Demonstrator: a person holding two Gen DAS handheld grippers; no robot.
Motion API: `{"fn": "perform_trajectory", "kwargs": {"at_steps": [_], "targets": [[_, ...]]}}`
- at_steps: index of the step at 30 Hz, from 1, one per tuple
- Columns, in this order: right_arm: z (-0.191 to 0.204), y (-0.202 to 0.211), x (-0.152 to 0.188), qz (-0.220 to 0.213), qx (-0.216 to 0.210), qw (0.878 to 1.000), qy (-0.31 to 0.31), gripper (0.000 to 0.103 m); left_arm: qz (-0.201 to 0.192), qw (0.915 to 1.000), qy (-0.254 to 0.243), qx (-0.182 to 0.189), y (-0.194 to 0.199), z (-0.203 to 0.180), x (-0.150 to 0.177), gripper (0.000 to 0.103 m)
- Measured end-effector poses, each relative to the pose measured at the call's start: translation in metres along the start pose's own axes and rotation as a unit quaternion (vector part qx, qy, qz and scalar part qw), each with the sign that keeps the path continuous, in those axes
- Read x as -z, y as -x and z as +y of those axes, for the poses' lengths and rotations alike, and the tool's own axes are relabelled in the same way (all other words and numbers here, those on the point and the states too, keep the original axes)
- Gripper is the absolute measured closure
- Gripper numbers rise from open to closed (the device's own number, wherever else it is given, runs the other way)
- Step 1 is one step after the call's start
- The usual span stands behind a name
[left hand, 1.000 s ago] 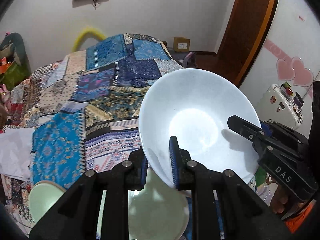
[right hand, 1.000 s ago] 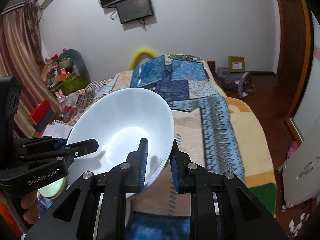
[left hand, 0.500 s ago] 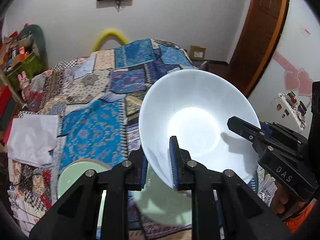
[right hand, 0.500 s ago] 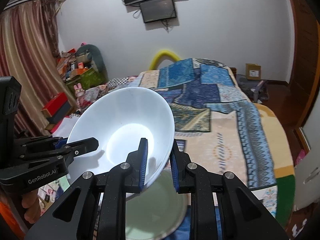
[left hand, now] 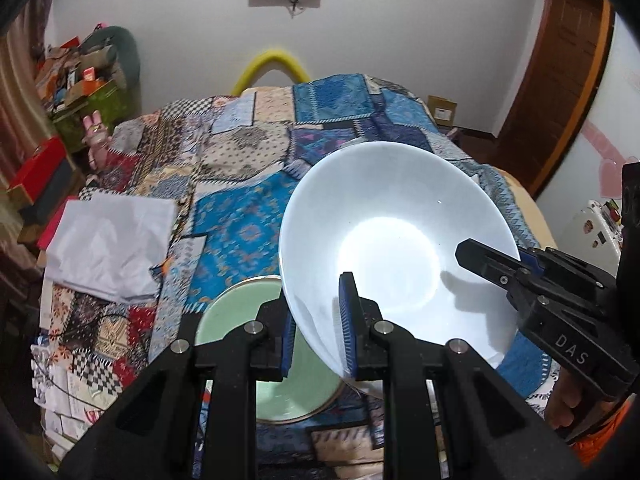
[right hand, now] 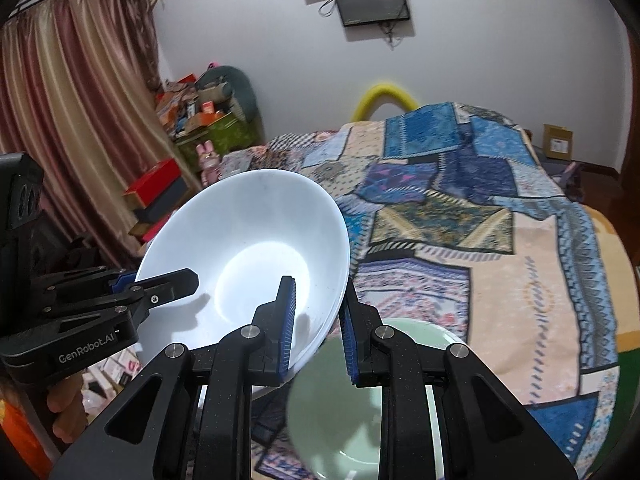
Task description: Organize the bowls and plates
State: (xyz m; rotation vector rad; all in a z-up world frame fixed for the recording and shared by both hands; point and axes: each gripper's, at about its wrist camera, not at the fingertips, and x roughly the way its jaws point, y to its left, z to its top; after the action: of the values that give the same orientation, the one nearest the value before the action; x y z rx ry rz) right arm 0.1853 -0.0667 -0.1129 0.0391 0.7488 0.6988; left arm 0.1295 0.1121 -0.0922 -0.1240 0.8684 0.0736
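- Since the earlier frame the green bowl [left hand: 280, 344] has slid from the lower left edge of view to lie under the white bowl [left hand: 392, 256], as both hands carry that bowl across the bed [left hand: 248, 184].
- The bed's patchwork quilt fills the background, with a white cloth [left hand: 108, 240] lying at its left.
- The white bowl hangs tilted above the quilt, held at opposite rims.
- The left hand-held gripper [left hand: 316, 332] is clamped on its near rim.
- The right hand-held gripper [right hand: 318, 328] is clamped on the other rim.
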Motion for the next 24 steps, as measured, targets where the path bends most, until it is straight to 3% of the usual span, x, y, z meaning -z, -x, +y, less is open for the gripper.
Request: {"fn": "perform_trajectory", "kwargs": {"at_steps": [24], "targets": [[0.045,-0.071,0.036,0.094,-0.043,0.995,0.002,0.084,0.069,0.9964,0.044,-0.022,-0.047,0.074,0.056,0.084]]}}
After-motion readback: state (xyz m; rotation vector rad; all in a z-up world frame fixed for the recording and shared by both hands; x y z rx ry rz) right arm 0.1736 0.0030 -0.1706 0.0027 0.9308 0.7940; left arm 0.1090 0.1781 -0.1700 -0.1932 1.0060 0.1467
